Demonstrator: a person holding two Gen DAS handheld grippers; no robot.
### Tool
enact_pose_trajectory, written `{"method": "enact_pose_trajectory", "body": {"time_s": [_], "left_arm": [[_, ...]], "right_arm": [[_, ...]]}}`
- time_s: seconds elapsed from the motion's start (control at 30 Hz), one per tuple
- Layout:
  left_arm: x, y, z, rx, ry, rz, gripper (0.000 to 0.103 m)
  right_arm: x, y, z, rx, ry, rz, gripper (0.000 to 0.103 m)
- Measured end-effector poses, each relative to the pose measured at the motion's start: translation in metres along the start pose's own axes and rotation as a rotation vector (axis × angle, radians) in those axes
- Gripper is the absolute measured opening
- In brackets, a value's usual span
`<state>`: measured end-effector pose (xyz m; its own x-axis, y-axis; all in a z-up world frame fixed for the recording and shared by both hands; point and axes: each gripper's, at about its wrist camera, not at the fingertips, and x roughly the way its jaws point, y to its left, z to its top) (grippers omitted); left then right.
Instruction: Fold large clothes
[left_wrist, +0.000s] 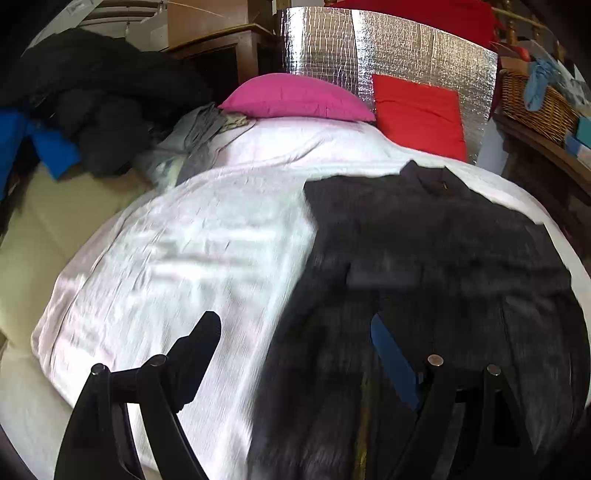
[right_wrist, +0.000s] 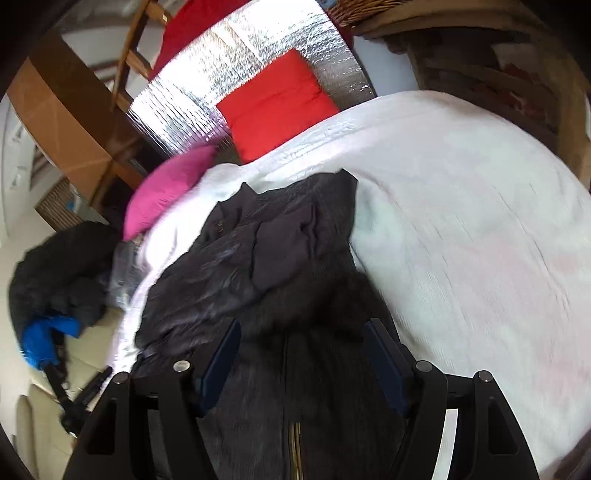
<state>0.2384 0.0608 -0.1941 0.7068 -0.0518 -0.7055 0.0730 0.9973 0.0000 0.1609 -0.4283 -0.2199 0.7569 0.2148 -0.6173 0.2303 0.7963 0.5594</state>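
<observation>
A large dark jacket (left_wrist: 424, 240) lies spread on the white bedcover (left_wrist: 184, 240), collar toward the pillows. In the left wrist view it covers the right half of the bed. My left gripper (left_wrist: 295, 328) hovers open over the jacket's left edge, one finger above the white cover and the blue-padded one above the dark cloth. In the right wrist view the jacket (right_wrist: 258, 251) is bunched, with its brass zipper (right_wrist: 294, 443) running down the middle. My right gripper (right_wrist: 303, 332) stands open straddling the zipper line, pads apart and not pressing the fabric.
A pink pillow (left_wrist: 295, 98) and a red pillow (left_wrist: 417, 114) rest against a silver foil panel (left_wrist: 369, 48) at the head. A heap of dark and blue clothes (left_wrist: 92, 107) lies left of the bed. A wicker basket (left_wrist: 535, 103) sits on wooden furniture to the right.
</observation>
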Motion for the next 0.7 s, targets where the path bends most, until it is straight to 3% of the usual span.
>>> {"method": "enact_pose_trajectory", "body": {"time_s": [0.13,0.27,0.4,0.5,0.6,0.7], "left_arm": [[-0.011,0.027,-0.043,-0.09,0.105,-0.062,0.084],[-0.023,0.04,-0.081,-0.204,0.199,-0.13,0.084],[-0.032,0.039,-0.095,-0.23,0.204,-0.132,0.084],[-0.033,0.037,-0.098,-0.245,0.207,-0.122,0.083],[-0.033,0.037,-0.1,-0.268,0.209,-0.13,0.065],[-0.029,0.037,-0.105,-0.272,0.236,-0.114,0.063]], "right_arm": [[-0.025,-0.016,-0.035,0.021,0.022,0.029,0.073],[-0.029,-0.027,-0.075,0.052,0.144,0.051,0.073],[-0.016,-0.028,-0.125,0.047,0.318,0.052,0.073],[0.001,-0.023,-0.153,-0.017,0.416,-0.035,0.074],[0.024,-0.026,-0.17,0.004,0.479,-0.081,0.074],[0.045,-0.026,-0.181,0.024,0.504,-0.098,0.074]]}}
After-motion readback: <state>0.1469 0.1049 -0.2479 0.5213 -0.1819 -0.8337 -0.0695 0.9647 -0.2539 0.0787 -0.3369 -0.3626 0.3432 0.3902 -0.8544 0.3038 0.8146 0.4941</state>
